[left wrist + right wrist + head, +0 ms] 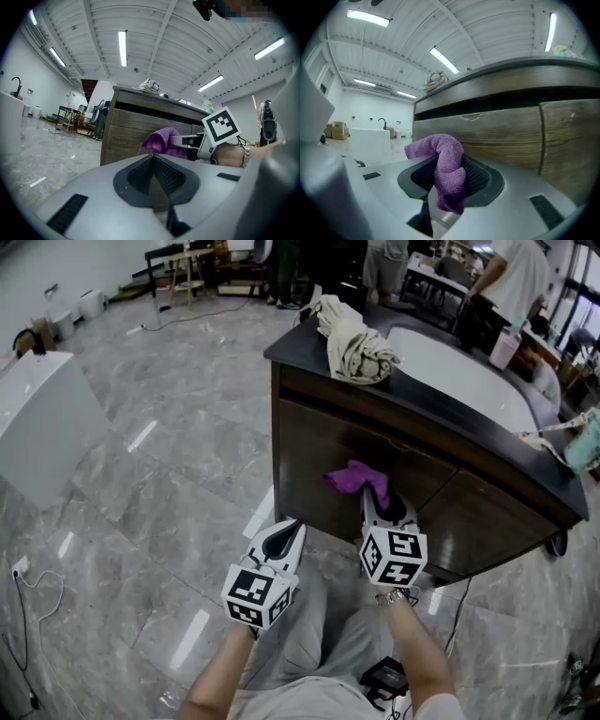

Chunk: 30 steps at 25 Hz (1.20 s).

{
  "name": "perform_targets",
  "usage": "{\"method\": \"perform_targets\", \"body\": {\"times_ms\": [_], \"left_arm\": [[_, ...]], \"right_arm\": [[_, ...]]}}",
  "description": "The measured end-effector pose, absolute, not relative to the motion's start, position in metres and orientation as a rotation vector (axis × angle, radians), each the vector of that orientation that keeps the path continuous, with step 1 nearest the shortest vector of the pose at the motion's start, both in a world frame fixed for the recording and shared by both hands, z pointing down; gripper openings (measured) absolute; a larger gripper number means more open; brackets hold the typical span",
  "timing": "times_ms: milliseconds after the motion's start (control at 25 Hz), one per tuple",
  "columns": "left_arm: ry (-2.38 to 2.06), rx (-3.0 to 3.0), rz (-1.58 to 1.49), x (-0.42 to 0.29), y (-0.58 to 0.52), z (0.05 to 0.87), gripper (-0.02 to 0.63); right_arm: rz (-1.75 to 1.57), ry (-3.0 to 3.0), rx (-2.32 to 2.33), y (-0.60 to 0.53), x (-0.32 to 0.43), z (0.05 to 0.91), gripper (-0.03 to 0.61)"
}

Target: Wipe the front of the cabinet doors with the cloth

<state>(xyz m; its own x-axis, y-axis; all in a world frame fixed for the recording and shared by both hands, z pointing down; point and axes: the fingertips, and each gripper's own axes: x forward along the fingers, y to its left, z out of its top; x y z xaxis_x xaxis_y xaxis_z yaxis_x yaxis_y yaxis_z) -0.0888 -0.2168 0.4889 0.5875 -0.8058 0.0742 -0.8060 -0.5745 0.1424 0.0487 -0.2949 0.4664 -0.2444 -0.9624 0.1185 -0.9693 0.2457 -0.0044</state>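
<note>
A dark wooden cabinet (319, 451) with brown doors stands ahead of me under a black counter. My right gripper (375, 495) is shut on a purple cloth (354, 477), which bunches out of the jaws just in front of the left door. In the right gripper view the purple cloth (449, 171) hangs pinched between the jaws, close to the wood-grain door (497, 133). My left gripper (284, 535) hangs lower and to the left, jaws shut and empty, away from the cabinet. From the left gripper view I see the cloth (161, 142) and the right gripper beside the cabinet (126, 129).
A beige bundle of fabric (354, 341) lies on the counter's left end beside a white sink basin (459, 371). A white block (42, 423) stands on the grey marble floor at left. People stand at tables behind the counter. My knees are below the grippers.
</note>
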Motion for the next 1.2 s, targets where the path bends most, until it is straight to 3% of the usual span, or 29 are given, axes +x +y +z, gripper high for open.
{"method": "perform_targets", "body": {"times_ms": [240, 600, 800, 1200], "left_arm": [[-1.436, 2.607, 0.030, -0.120, -0.211, 0.493, 0.006], [-1.510, 2.531, 0.077, -0.153, -0.198, 0.511, 0.006], [-1.527, 2.525, 0.069, -0.158, -0.198, 0.511, 0.006], [-1.435, 2.594, 0.071, -0.119, -0.199, 0.510, 0.006]], "right_arm": [[0.134, -2.517, 1.680, -0.322, -0.048, 0.485, 0.156], [0.112, -2.556, 1.593, -0.368, -0.120, 0.496, 0.156], [0.139, -2.512, 1.632, -0.380, -0.111, 0.507, 0.156], [0.187, -2.415, 1.783, -0.354, -0.018, 0.517, 0.156]]}}
